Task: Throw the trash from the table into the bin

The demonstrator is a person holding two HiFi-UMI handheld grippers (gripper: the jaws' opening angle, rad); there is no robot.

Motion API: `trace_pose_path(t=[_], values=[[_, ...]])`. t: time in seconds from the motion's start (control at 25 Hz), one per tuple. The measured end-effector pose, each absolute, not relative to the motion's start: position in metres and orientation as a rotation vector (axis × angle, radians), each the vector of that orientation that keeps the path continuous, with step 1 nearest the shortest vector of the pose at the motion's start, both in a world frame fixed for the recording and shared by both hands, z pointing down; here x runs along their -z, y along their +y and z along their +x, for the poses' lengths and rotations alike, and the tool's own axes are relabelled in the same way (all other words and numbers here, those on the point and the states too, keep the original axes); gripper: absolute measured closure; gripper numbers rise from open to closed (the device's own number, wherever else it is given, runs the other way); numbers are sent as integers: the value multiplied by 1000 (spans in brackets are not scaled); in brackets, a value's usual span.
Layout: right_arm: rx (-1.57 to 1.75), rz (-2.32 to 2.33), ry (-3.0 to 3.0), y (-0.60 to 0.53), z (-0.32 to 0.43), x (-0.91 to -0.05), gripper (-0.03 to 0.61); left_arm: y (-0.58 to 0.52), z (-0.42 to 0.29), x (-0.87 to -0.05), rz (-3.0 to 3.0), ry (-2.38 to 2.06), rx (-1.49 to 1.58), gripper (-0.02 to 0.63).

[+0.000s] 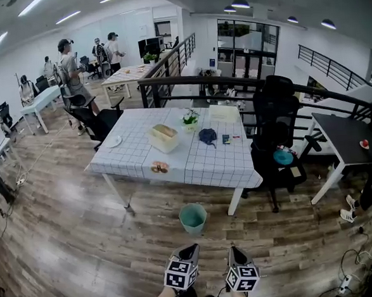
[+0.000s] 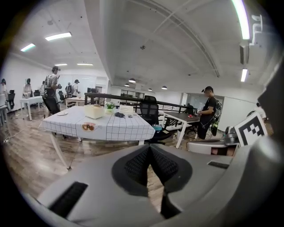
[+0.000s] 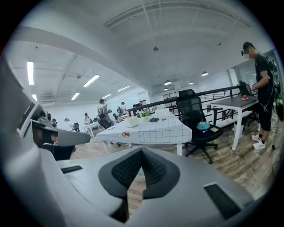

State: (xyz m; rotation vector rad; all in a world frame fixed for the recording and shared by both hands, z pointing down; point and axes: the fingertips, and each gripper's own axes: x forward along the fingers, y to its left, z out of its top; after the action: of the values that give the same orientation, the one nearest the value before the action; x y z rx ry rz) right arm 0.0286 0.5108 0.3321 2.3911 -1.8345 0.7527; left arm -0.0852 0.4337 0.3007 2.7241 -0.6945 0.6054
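A flat brownish piece [image 1: 159, 167] lies at the counter's [image 1: 135, 151] near edge, and a crumpled dark blue item [image 1: 207, 135] sits toward the counter's middle, beside a beige box [image 1: 164, 138]. A teal bin [image 1: 193, 218] stands on the wooden floor just in front of the counter, between its legs. Well back from the counter, the left gripper [image 1: 193, 246] and right gripper [image 1: 234, 248] hang side by side, each with its jaws pressed together and nothing between them.
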Motion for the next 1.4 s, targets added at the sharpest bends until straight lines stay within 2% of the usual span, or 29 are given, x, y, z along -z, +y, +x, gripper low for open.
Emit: trace_pose_path(t=[0.24,0.52,0.84,1.16,1.4], values=[[-777,2392,-1968,498,15,-337,581,437,-85,-305,2716,-660,-614,586],[-879,2413,-1755,487,27,-369,581,407,-84,-321,2651,-664,-629,586],[-706,2416,-1881,385,39,-324,581,303,-60,-308,2662,-613,-541,586],[-620,2335,-1850,283,29,-329,581,199,-41,-305,2759,-576,-546,586],[-671,2424,-1755,254,35,-338,581,156,-51,-313,2745,-572,-576,586]])
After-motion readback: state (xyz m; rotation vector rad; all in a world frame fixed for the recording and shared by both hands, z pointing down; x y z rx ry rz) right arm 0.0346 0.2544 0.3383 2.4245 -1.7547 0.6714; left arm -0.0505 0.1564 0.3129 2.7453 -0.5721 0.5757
